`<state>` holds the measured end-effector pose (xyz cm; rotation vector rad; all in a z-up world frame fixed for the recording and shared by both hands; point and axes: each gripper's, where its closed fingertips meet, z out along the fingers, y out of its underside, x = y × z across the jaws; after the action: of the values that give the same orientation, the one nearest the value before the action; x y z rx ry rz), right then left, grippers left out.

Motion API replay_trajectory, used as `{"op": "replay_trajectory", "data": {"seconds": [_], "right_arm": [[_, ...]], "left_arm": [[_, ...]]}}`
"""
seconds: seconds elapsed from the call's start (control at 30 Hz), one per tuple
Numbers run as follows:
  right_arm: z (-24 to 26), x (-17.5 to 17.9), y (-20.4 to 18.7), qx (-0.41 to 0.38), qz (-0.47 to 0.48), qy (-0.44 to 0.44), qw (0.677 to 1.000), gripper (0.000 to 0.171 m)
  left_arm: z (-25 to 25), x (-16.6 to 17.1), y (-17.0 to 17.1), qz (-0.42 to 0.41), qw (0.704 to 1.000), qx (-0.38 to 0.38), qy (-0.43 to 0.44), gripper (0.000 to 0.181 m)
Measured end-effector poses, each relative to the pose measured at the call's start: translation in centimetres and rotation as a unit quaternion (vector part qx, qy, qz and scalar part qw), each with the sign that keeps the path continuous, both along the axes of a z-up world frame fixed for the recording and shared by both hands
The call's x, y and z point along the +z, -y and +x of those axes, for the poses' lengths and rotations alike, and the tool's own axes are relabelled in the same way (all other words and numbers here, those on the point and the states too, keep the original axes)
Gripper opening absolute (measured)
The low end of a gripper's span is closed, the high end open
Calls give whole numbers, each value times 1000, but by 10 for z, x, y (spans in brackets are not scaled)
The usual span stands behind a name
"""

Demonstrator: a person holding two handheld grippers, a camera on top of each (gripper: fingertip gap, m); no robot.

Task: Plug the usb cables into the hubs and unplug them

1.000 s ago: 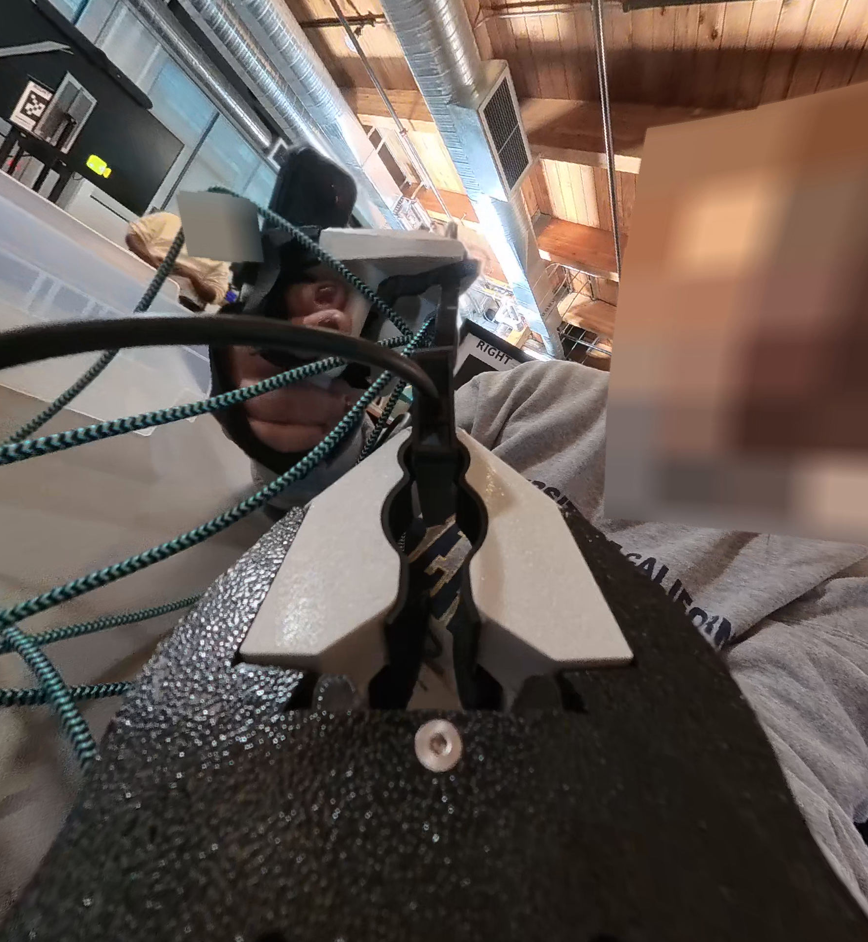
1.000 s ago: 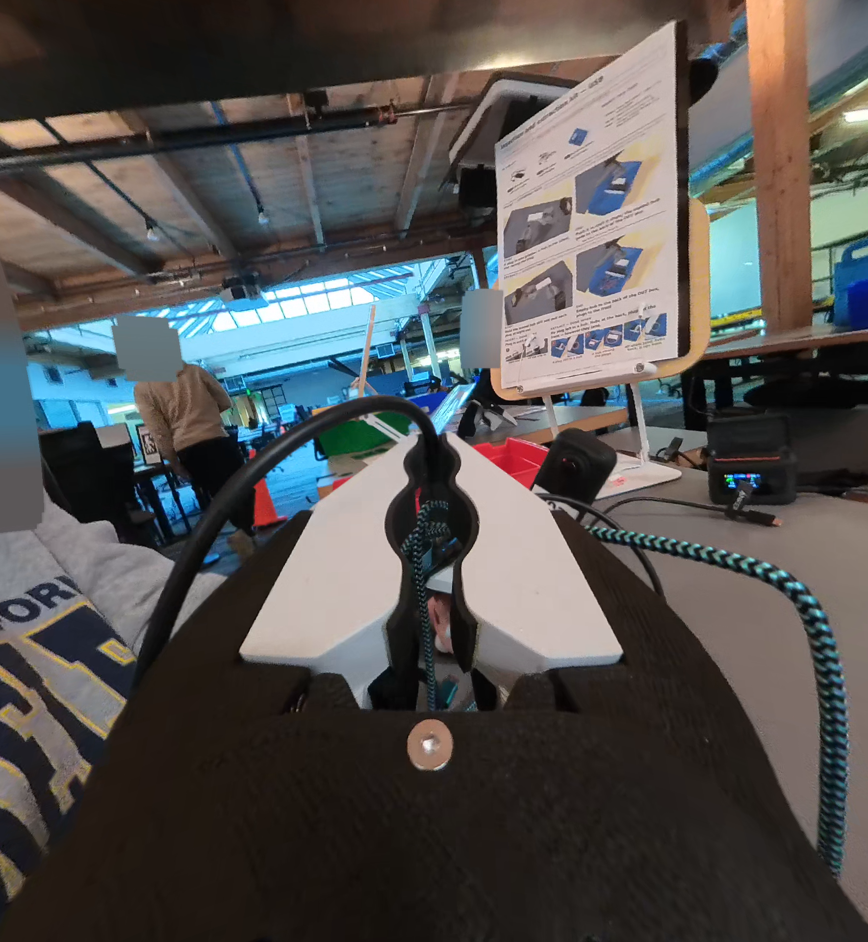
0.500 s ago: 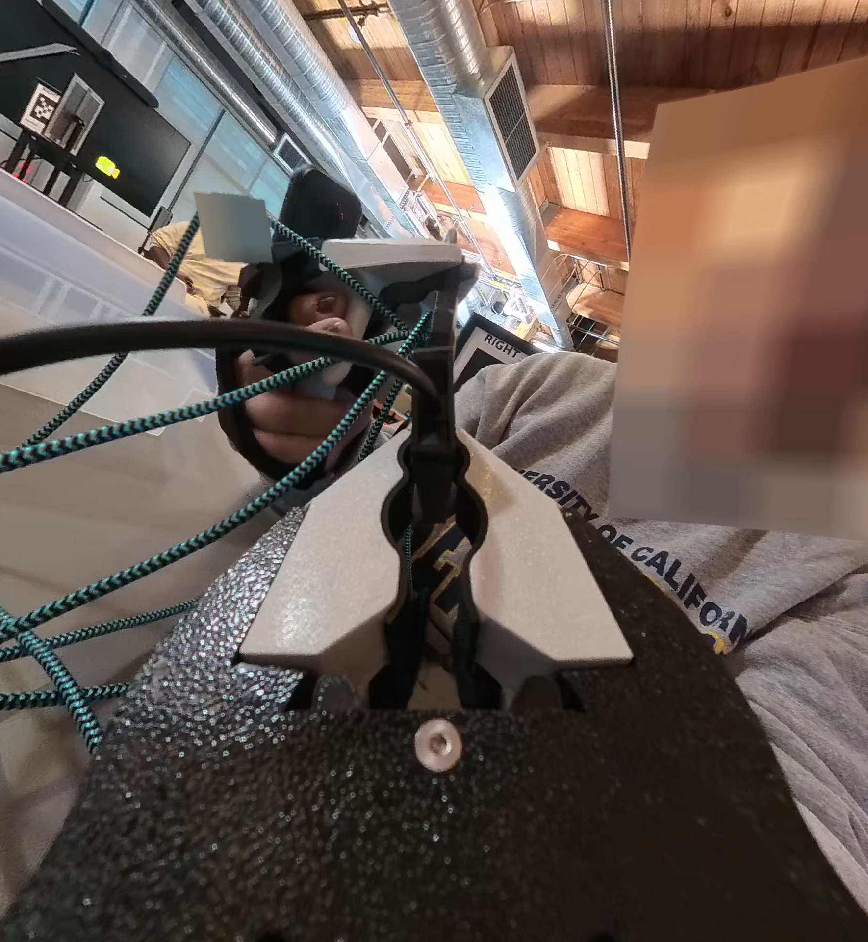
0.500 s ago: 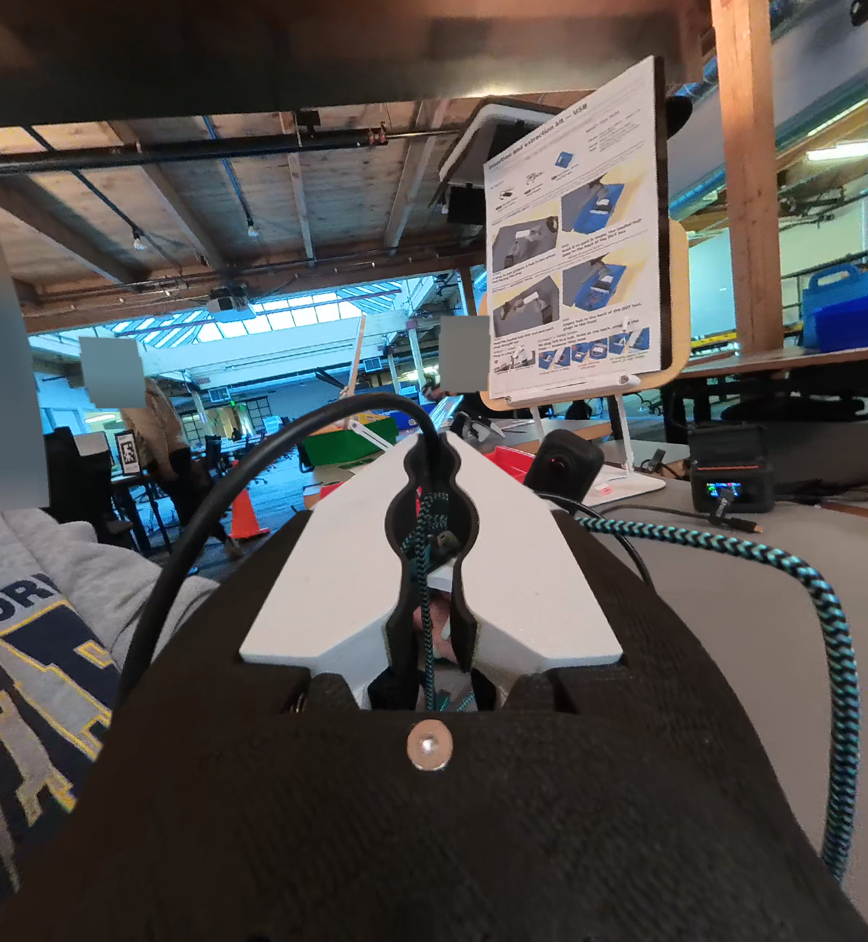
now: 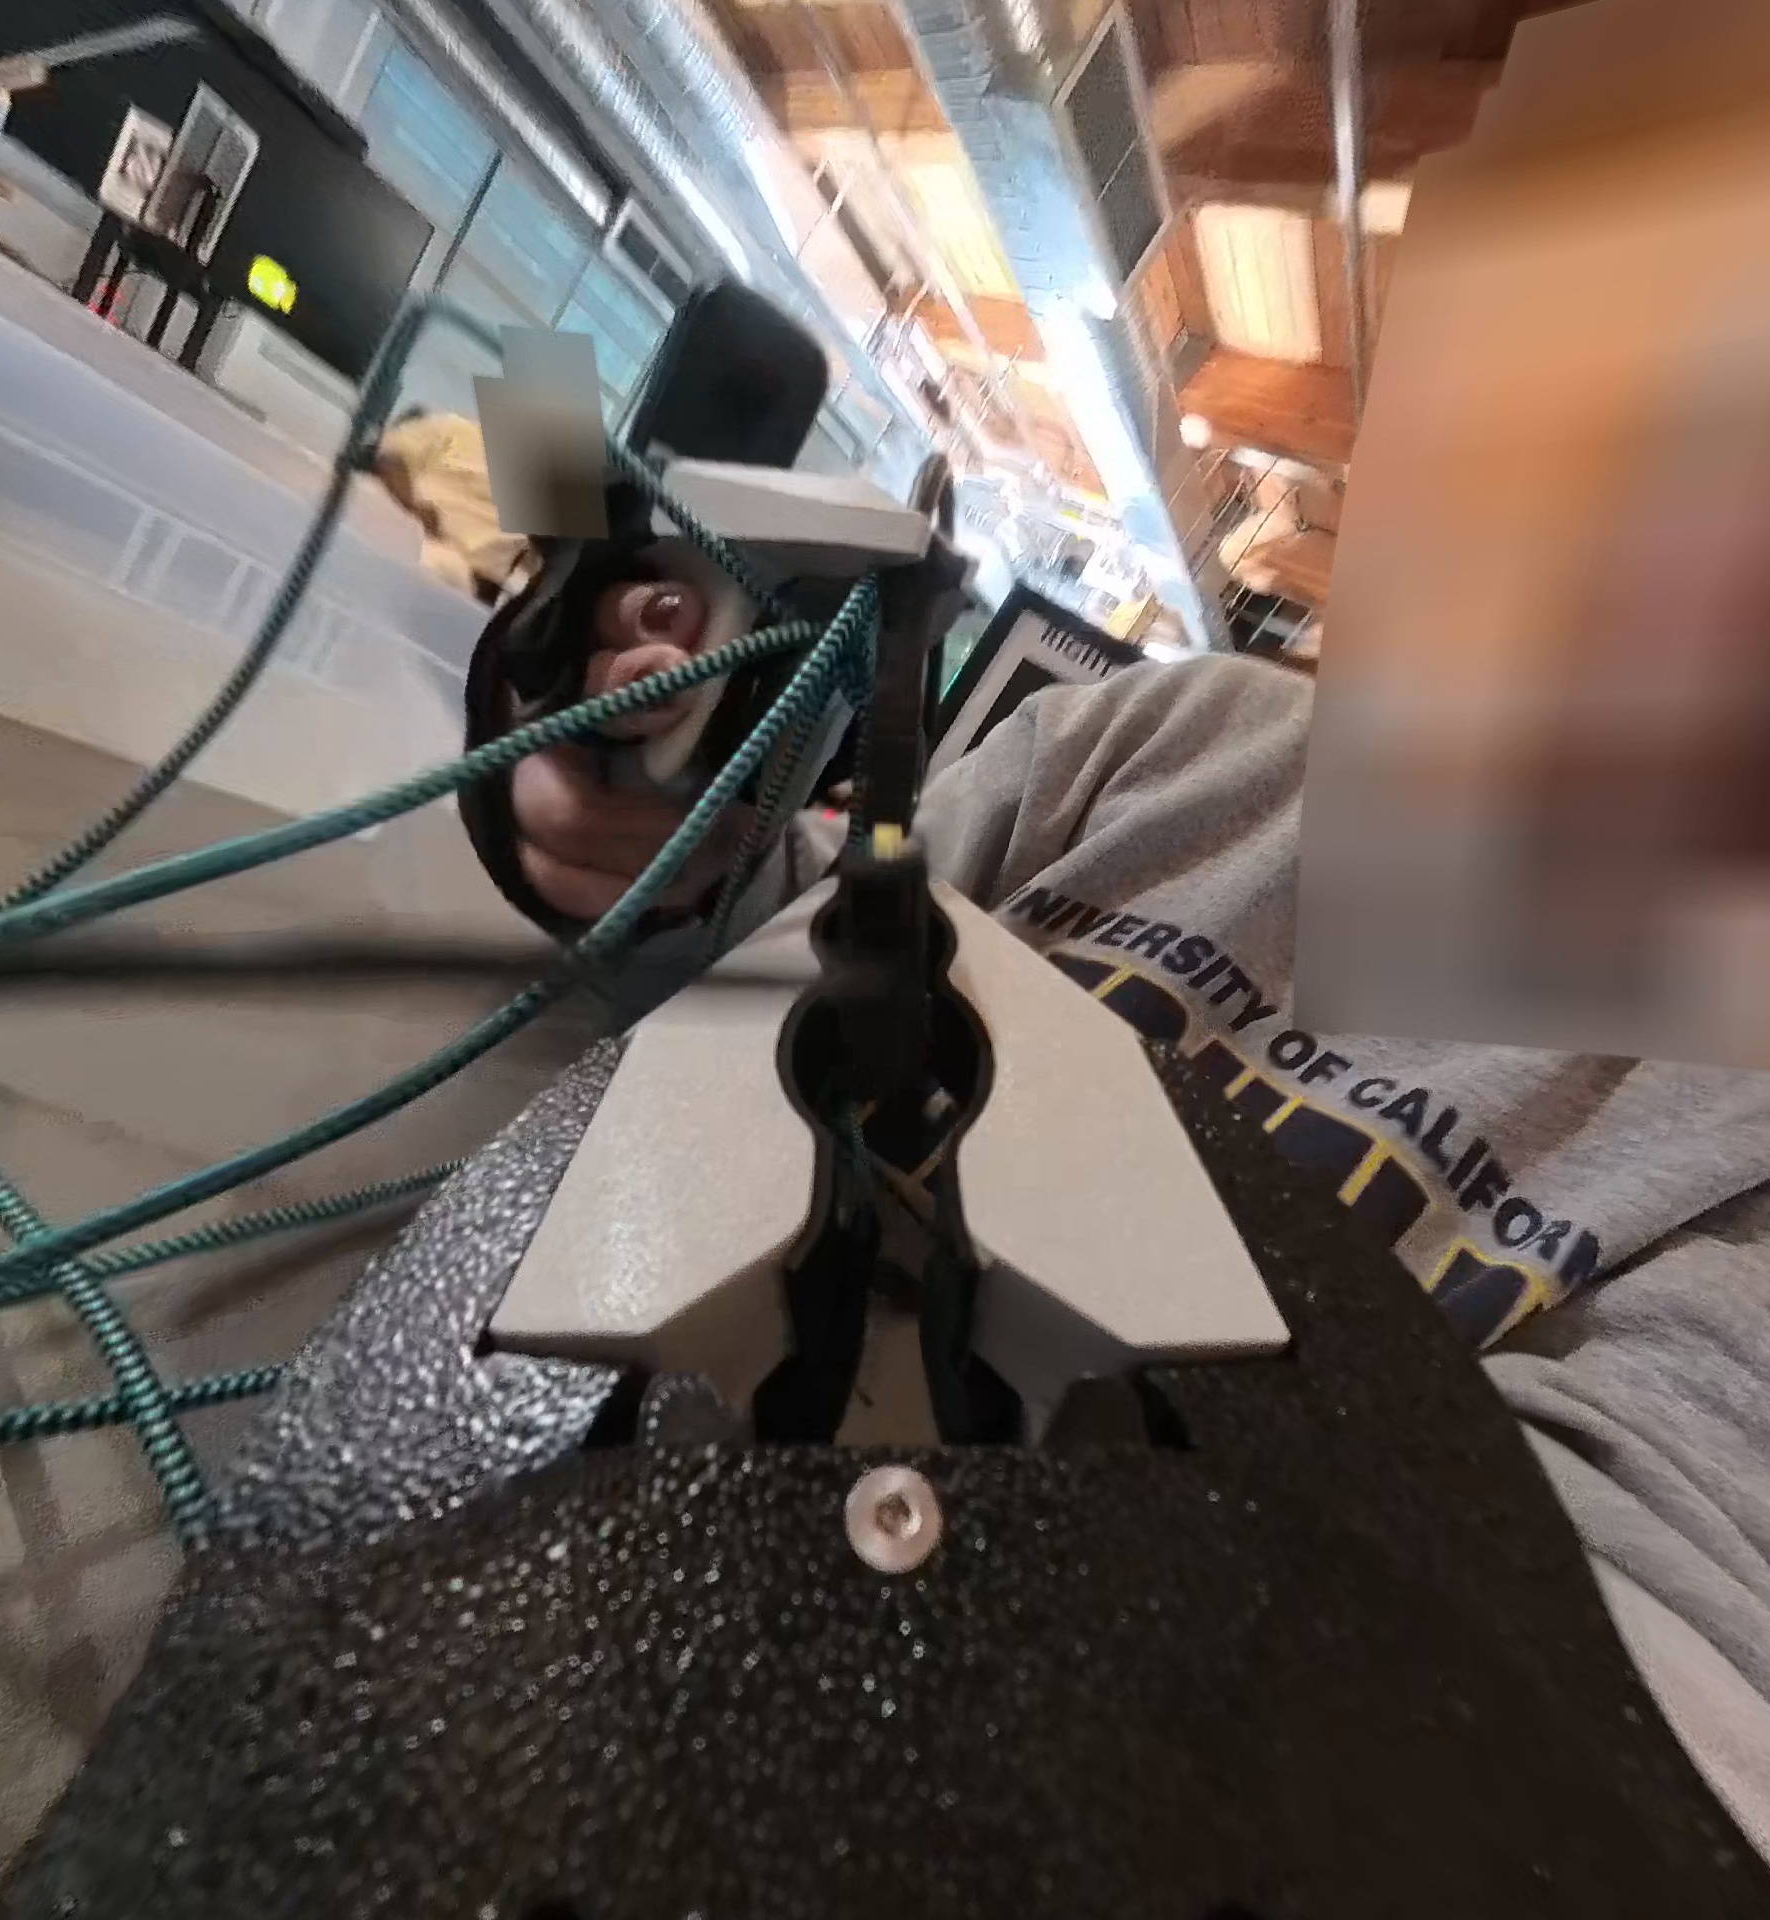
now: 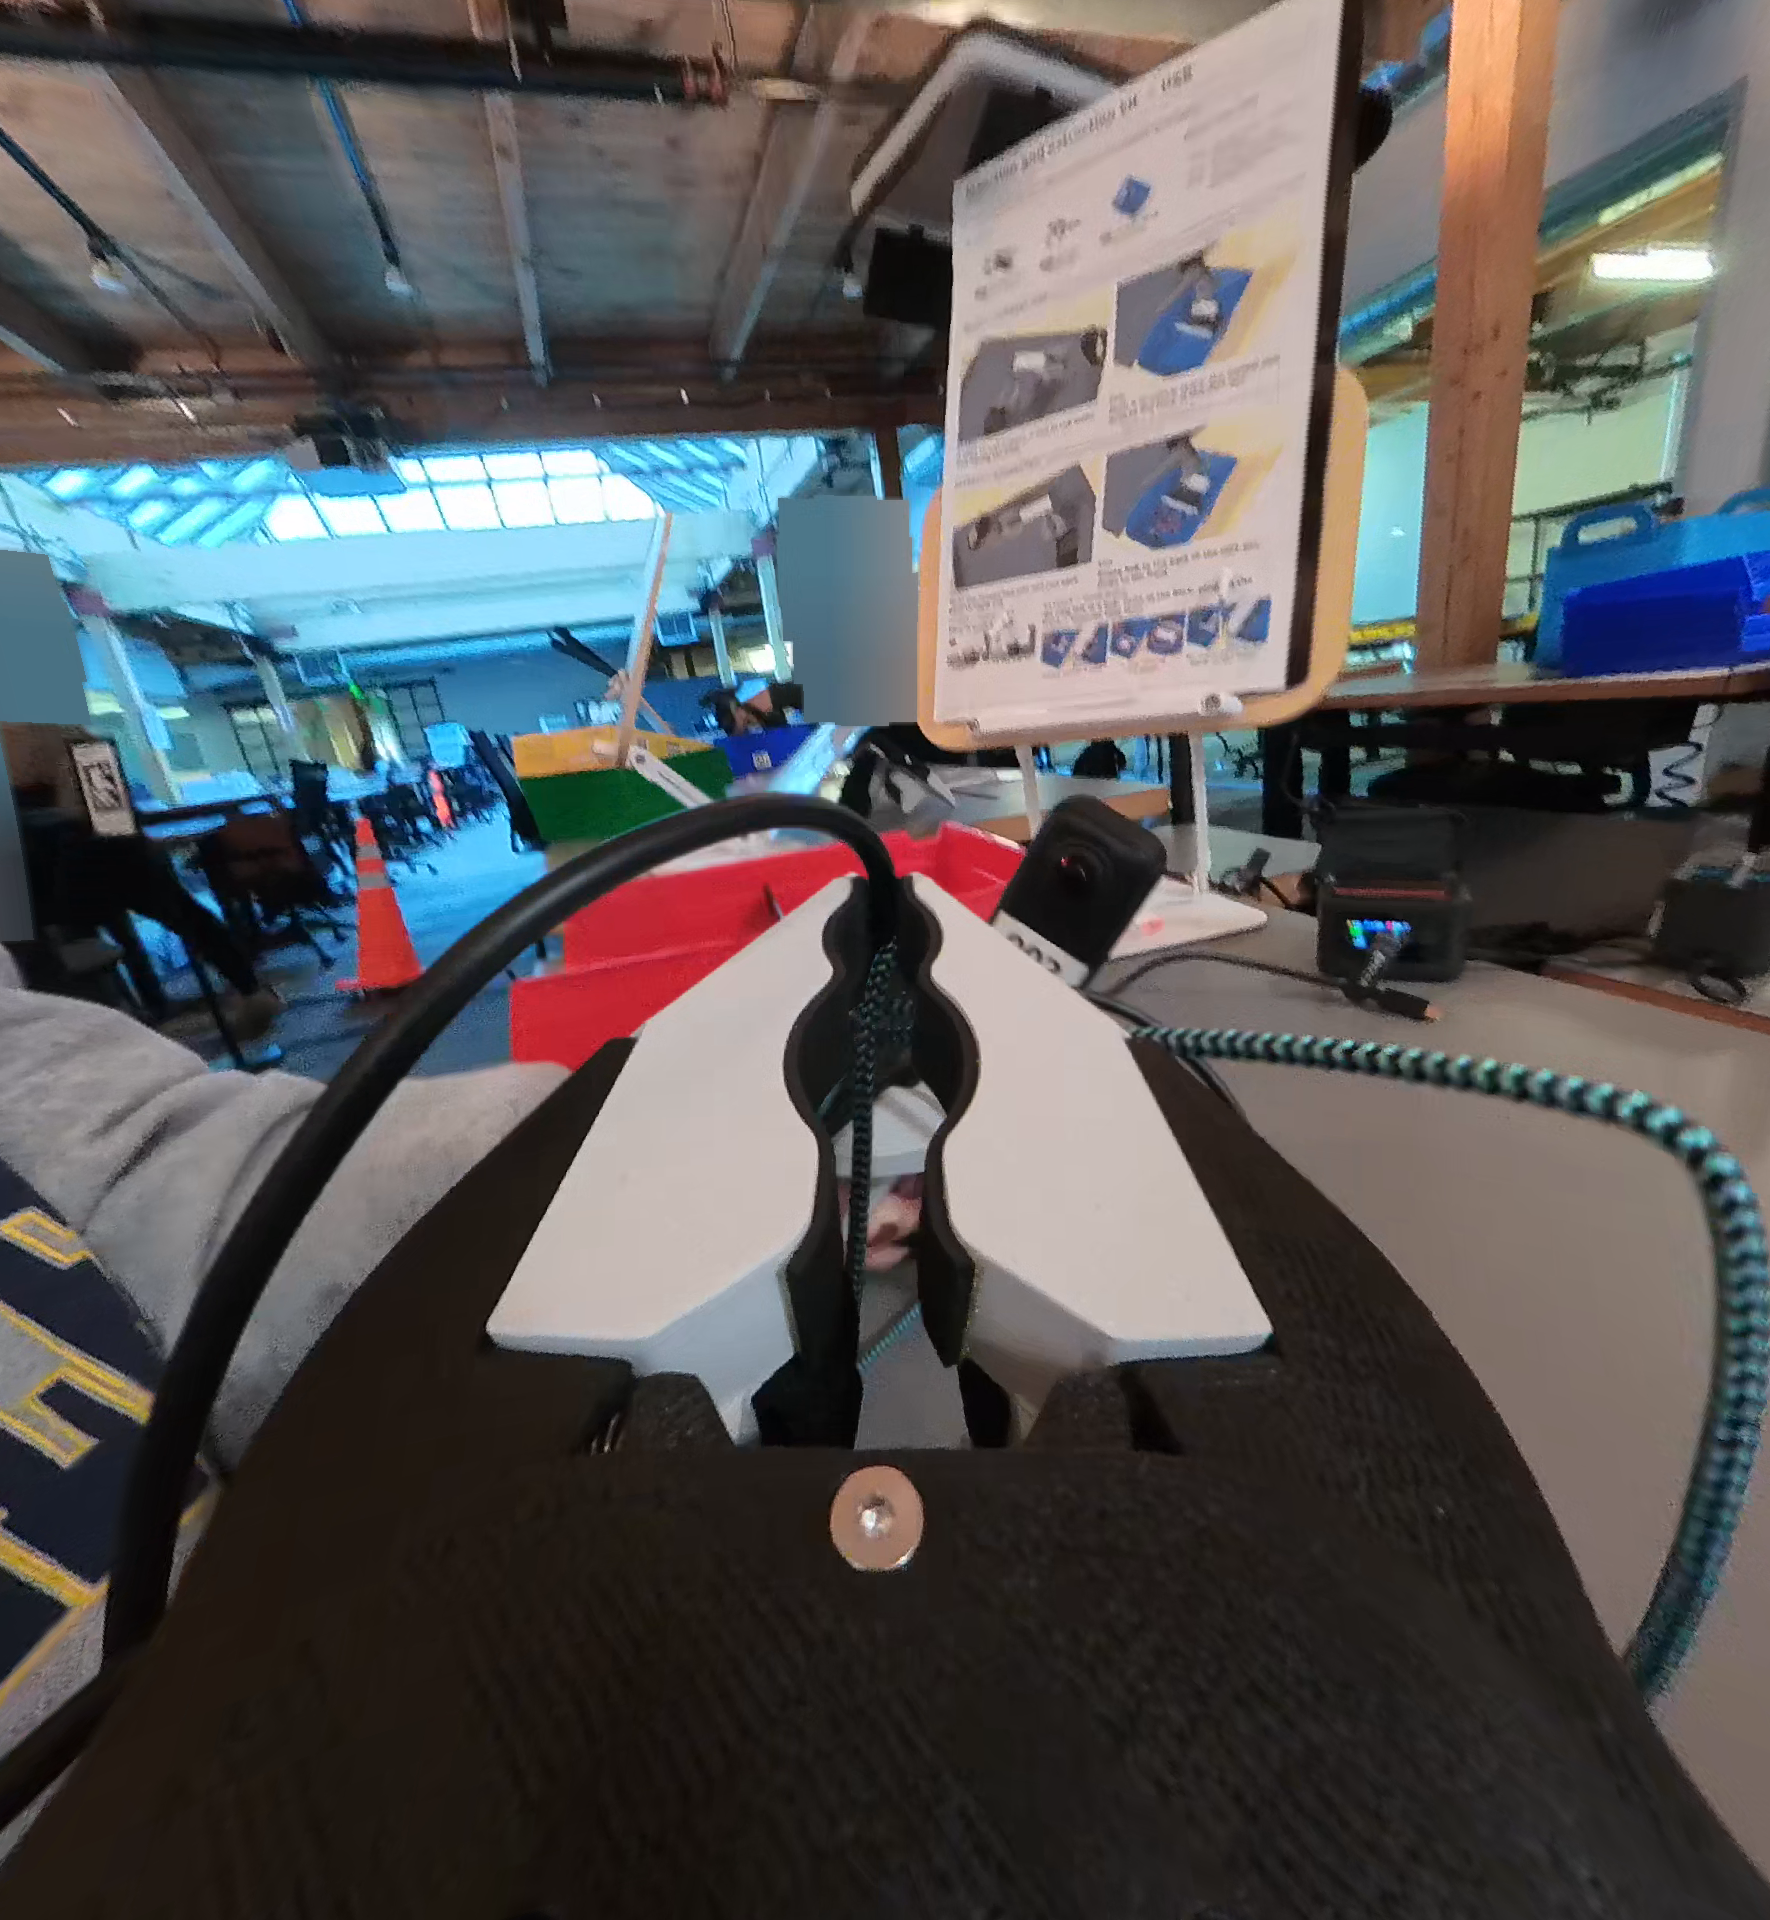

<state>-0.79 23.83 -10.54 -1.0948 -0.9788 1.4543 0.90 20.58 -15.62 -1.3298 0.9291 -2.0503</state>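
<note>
While its two white fingers stand pinched together, the left hand-held gripper [image 5: 876,883] clamps a black plug with a yellow tip at its very tip, aimed at the person's grey sweatshirt [image 5: 1120,790]. Teal braided cables [image 5: 268,852] sag to its left over the grey surface [image 5: 185,1039]. Just beyond, the right hand-held gripper [image 6: 886,899] is likewise clenched, on a smooth black cable [image 6: 445,956] arching left from its tip; a teal braided cable [image 6: 1587,1101] curves along its right side.
</note>
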Motion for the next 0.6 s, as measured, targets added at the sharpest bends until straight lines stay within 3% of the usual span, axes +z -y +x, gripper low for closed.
{"op": "replay_trajectory", "data": {"seconds": [0.1, 0.2, 0.33, 0.47, 0.6], "right_arm": [[-16, -17, 6, 12, 6, 45, 999, 3], [-17, -15, 0, 24, -26, 36, 999, 3], [-11, -20, -5, 36, -35, 92, 995, 3], [-2, -31, -17, 22, -55, 144, 988, 5], [5, -42, -16, 0, -19, 210, 978, 24]], "left_arm": [[10, -10, 11, 33, 998, -16, -41, 6], [9, -9, 4, 28, 999, 8, -39, 6], [14, -19, -7, 65, 992, 63, -85, 7], [20, -35, -25, 123, 970, 141, -156, 7], [24, -47, -35, 191, 937, 200, -212, 7]]}}
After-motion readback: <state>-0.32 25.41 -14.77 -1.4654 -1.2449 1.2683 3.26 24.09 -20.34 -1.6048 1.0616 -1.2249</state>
